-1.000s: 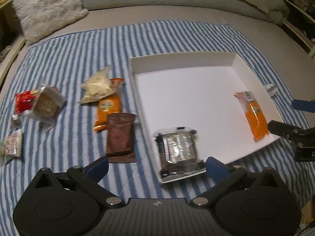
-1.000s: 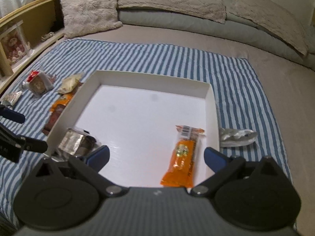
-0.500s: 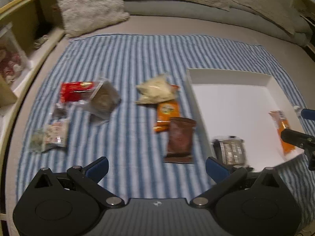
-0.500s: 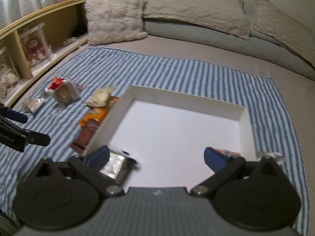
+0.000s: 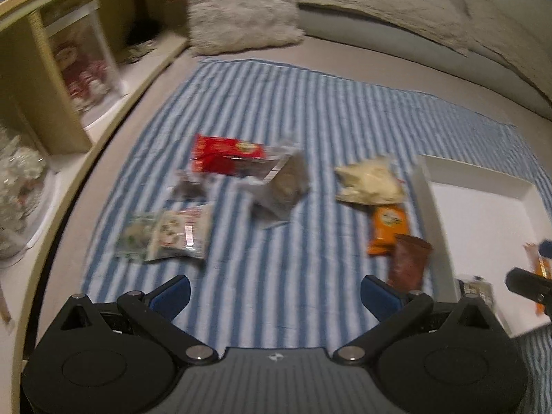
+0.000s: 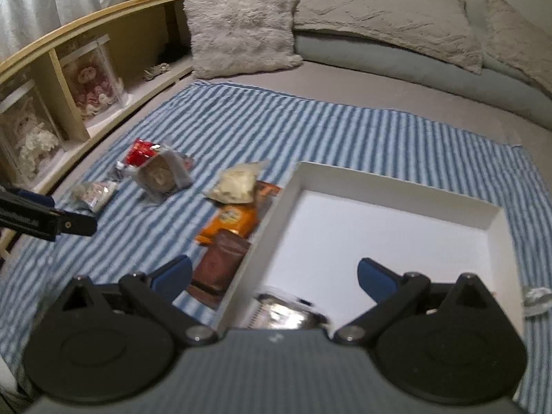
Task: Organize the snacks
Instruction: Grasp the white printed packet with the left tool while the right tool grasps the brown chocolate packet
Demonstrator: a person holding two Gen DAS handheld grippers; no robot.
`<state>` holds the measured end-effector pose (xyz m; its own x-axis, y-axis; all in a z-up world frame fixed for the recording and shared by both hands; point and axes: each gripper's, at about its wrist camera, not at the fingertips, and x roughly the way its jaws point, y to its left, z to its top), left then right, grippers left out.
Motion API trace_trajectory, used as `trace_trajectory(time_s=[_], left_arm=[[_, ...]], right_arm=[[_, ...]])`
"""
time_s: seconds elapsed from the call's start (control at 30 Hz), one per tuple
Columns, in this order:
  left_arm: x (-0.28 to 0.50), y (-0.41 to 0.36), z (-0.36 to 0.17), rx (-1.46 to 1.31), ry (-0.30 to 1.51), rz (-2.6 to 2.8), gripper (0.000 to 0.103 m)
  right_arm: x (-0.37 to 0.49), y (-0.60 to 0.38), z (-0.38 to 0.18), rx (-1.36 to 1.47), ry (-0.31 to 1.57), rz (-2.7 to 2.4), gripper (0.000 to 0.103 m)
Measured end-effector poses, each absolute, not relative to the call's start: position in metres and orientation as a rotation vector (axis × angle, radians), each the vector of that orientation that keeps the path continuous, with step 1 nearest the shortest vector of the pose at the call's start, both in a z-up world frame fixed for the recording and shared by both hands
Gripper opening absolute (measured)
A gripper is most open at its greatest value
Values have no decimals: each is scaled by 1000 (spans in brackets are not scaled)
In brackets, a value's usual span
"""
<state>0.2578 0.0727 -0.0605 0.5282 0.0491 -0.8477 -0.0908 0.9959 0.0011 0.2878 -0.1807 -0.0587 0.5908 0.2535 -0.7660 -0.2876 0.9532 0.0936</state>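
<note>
Left wrist view: left gripper (image 5: pixel 275 293) jaws wide open, empty, over the striped cloth (image 5: pixel 310 110); left to right lie a pale packet (image 5: pixel 179 234), red packet (image 5: pixel 226 155), clear-wrapped cookie (image 5: pixel 288 184), cream bag (image 5: pixel 371 183), orange bar (image 5: pixel 388 229), brown bar (image 5: pixel 408 264). White tray (image 5: pixel 431 214) sits far right, silver pack (image 6: pixel 286 312) inside at its near-left corner. Right gripper (image 6: pixel 272 276) jaws wide open, empty, above the tray's near-left edge.

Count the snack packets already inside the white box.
2. A silver foil packet lies in the white box's near corner; an orange packet shows at the left wrist view's right edge. Others may be hidden.
</note>
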Motion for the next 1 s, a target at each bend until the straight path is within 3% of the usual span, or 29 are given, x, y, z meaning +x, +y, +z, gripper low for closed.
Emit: trace_trajectory(time_s=[0.5, 0.63, 0.8, 1.0], left_arm=[[286, 132, -89, -33, 977, 177, 103], [294, 140, -97, -42, 997, 194, 101], [304, 141, -106, -22, 1023, 188, 97], [317, 146, -118, -12, 1049, 196, 94]], right_arm=[[307, -106, -83, 101, 991, 259, 103], [319, -107, -97, 273, 1068, 267, 101], [335, -100, -119, 298, 1153, 142, 68], [343, -93, -137, 258, 1194, 24, 59]])
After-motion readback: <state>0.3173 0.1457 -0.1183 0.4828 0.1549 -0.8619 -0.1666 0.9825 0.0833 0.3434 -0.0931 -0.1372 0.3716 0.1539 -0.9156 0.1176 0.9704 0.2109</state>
